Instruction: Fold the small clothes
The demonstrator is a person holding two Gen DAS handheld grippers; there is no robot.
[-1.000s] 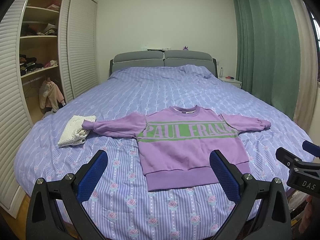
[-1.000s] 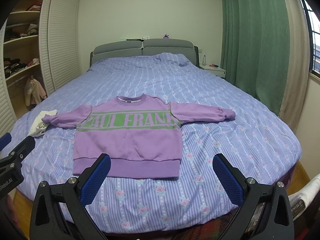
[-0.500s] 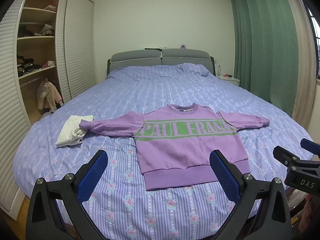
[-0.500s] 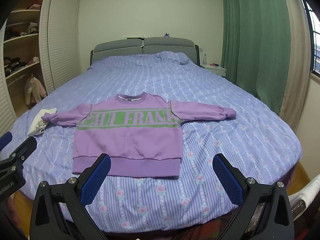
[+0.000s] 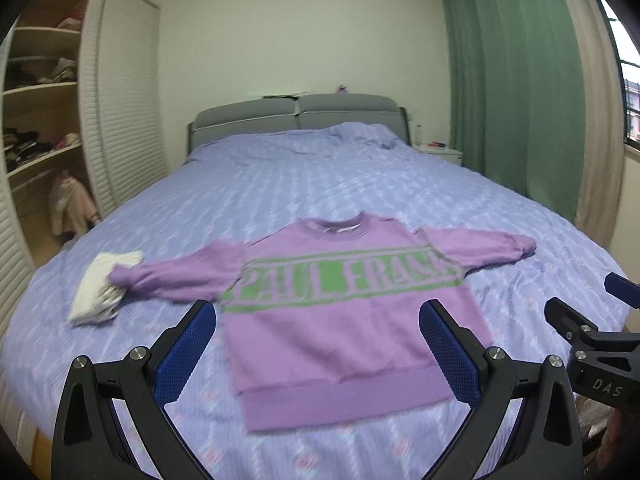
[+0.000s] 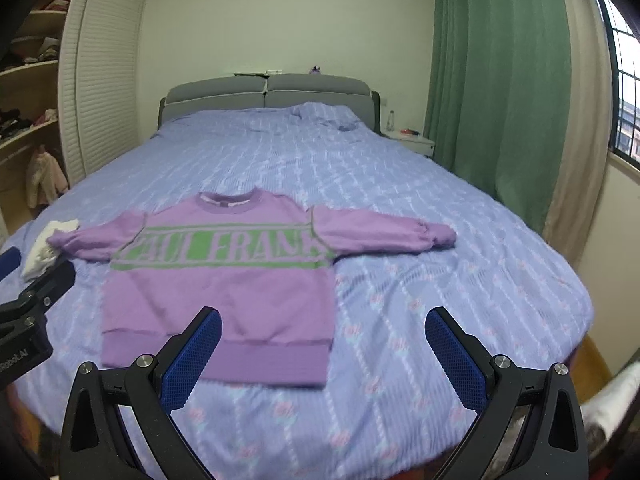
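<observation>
Bed [image 6: 460, 240], wide, covered in a lilac striped sheet with small rose print; serves as the folding surface, fills most of both views. Grey padded headboard [image 6: 268, 94] at far end. Green curtain [image 6: 496, 80] along the right wall; white louvred wardrobe door [image 5: 124, 100] on the left, open shelves beside it holding clothes.

Purple long-sleeved sweatshirt with a green band across the chest [image 5: 344, 320]: lies flat, front up, near the foot of the bed, hem toward the cameras, neck toward the headboard, both sleeves spread outward. Judgement: laid out this way so sleeves and sides can be turned inward; no fold made yet.

Small white knitted bundle [image 5: 100, 288], folded, at the end of the sweatshirt's left sleeve; cuff touches or overlaps it. Judgement: possibly an item already done, set aside.

Left gripper [image 5: 320, 356]: blue-padded fingers spread wide, empty, hanging above the hem, not touching cloth. Right gripper [image 6: 322, 360]: fingers likewise wide apart, empty, over the hem's right corner and bare sheet.

Writing: chest band reads "PAUL FRANK", last letter partly hidden at the sleeve seam. "DAS" on the right gripper's body in left view; "…Robot.AI" on the left gripper's body in right view, start cut off.
</observation>
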